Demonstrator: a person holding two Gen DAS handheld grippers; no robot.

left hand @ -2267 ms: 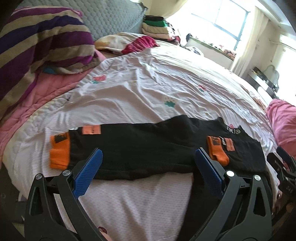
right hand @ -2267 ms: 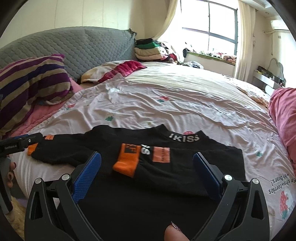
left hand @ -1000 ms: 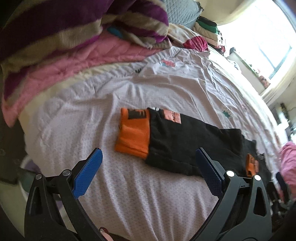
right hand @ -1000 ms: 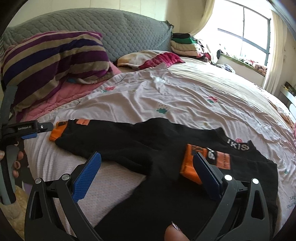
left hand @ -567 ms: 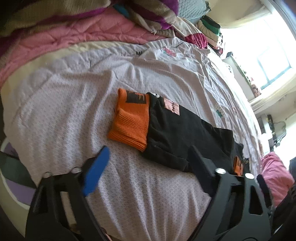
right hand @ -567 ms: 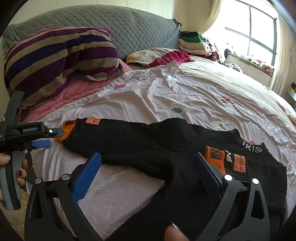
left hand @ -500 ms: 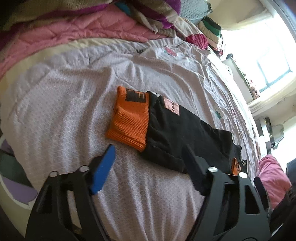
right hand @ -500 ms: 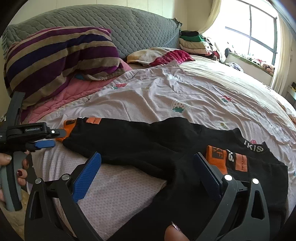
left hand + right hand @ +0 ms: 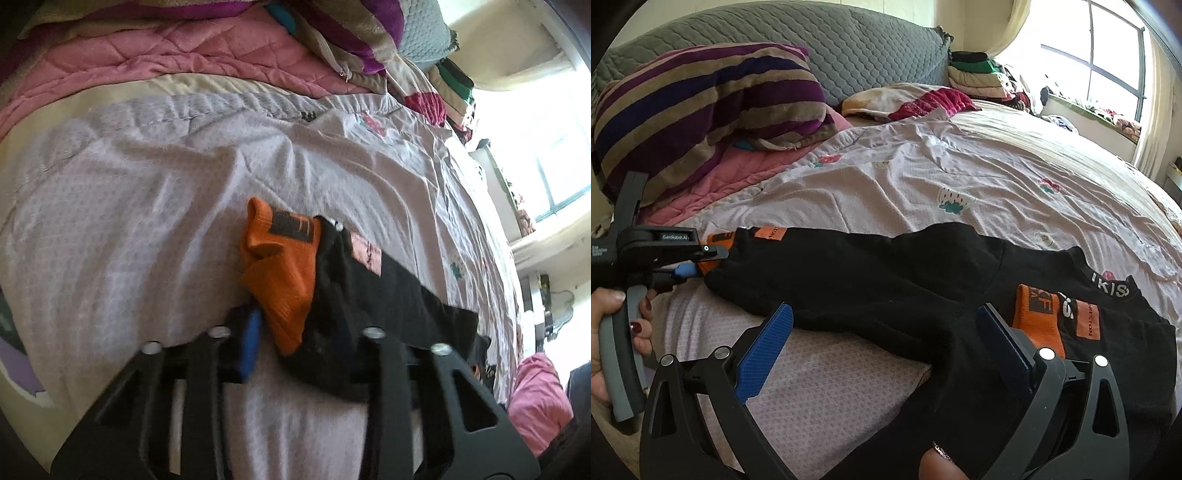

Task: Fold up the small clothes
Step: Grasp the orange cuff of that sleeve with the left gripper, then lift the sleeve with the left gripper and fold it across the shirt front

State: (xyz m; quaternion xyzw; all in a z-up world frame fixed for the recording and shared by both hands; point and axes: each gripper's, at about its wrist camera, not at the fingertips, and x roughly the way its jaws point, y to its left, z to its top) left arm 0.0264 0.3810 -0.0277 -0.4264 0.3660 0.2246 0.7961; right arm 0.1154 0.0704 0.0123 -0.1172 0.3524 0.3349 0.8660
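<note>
I am folding a small black top point(image 9: 871, 273) with orange cuffs, and it lies on the pale sheet point(image 9: 923, 192) of the bed, close to the near edge. One sleeve is already folded in: its orange cuff point(image 9: 1038, 314) rests on the front of the top, just under the white letters at the neck. The other sleeve point(image 9: 820, 266) is not folded yet. It sticks straight out to the side, long and flat, toward the striped blanket point(image 9: 701, 107). My left tongs point(image 9: 295, 332) have just been closing, and now they pinch the end of that sleeve, right where the orange cuff point(image 9: 284, 266) meets the black cloth. The cuff is bunched up a bit where they bite it. In the other view I can see my hand point(image 9: 613, 332) squeezing the handle of those tongs. My right tongs point(image 9: 882, 343) stand wide apart with nothing in them. They hang just over the spot where the long sleeve joins the body of the top. I think the next job is to bring the pinched sleeve across onto the body, next to the first one. After that the top must be folded up from the bottom, so I would say I am not yet halfway.
</note>
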